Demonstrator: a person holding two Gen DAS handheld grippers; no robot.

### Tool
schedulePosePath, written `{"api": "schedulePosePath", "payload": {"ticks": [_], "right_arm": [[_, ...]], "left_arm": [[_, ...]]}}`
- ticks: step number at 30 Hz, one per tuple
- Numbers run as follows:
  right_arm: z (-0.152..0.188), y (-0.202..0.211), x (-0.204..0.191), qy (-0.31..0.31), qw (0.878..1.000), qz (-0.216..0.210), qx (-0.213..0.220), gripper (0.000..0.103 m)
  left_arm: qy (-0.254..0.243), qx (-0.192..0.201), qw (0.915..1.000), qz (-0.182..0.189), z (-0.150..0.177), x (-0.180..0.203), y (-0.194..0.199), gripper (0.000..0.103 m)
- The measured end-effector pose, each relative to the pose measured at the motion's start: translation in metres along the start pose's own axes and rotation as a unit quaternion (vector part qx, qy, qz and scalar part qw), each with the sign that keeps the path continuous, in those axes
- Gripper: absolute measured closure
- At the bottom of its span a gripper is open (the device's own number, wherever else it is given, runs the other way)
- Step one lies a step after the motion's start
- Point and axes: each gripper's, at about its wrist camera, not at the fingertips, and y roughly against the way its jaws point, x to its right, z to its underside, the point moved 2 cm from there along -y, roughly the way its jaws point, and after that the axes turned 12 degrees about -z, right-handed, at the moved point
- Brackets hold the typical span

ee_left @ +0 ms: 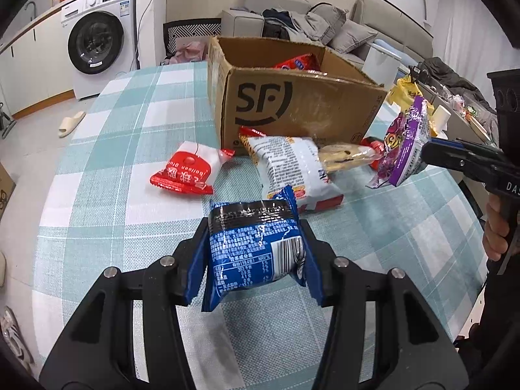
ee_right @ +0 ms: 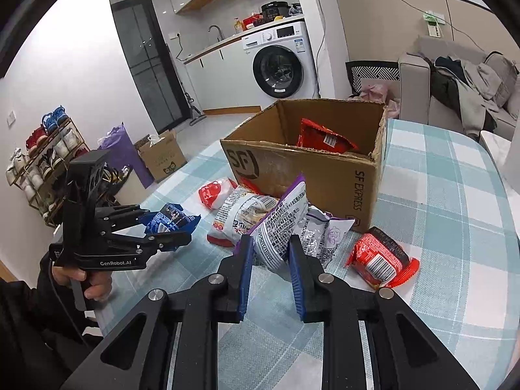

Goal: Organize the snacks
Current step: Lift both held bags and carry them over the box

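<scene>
Left gripper (ee_left: 256,253): its blue pads are pressing on both sides of a blue snack packet (ee_left: 256,247), which is hanging clear of the table.
Right gripper (ee_right: 271,273): its pads are pinching the lower edge of a purple snack packet (ee_right: 279,227), which is standing up between them.
Cardboard box (ee_left: 292,104): it is sitting open on the checked tablecloth (ee_left: 130,169), with the loose snacks lying just in front of it.
Left wrist view only: a red-and-white packet (ee_left: 188,172) is lying apart to the left of the pile; a white-and-red packet (ee_left: 292,169) is resting on a clear-wrapped biscuit pack (ee_left: 344,157). A hand (ee_left: 495,234) is gripping the right tool's handle.
Right wrist view only: the box interior is showing more fully, with a red packet (ee_right: 321,138) leaning against its back wall. A red packet with a barcode (ee_right: 380,260) is lying alone to the right of the pile, and a silver-white packet (ee_right: 321,234) is lying behind the purple one.
Both views: each is showing the other gripper from the side, holding its packet above the table.
</scene>
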Motion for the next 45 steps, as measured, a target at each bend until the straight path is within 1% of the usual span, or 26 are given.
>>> {"api": "schedulePosePath", "payload": {"ticks": [10,21,24,28,36,45], "right_arm": [[-0.008,0.017,-0.006,0.0,0.999,-0.002,0.033,0.081],[-0.013,0.024,-0.017,0.004,0.999,-0.005,0.052,0.081],[-0.017,0.026,-0.017,0.0,0.998,-0.003,0.059,0.081],[-0.024,0.034,-0.017,-0.008,0.997,-0.002,0.081,0.081],[-0.041,0.047,-0.018,-0.016,0.993,0.0,0.116,0.081],[-0.06,0.053,-0.018,-0.024,0.99,0.007,0.142,0.081]], "left_arm": [[0.004,0.026,0.9996,0.006,-0.009,0.003,0.021,0.055],[0.011,0.041,0.999,0.011,-0.026,0.004,0.03,0.055],[0.012,0.052,0.9985,0.01,-0.034,0.005,0.034,0.055],[0.012,0.063,0.9979,0.007,-0.045,0.008,0.039,0.055],[0.011,0.092,0.9957,0.002,-0.075,0.014,0.05,0.055],[0.007,0.119,0.9929,-0.001,-0.109,0.019,0.052,0.055]]}}
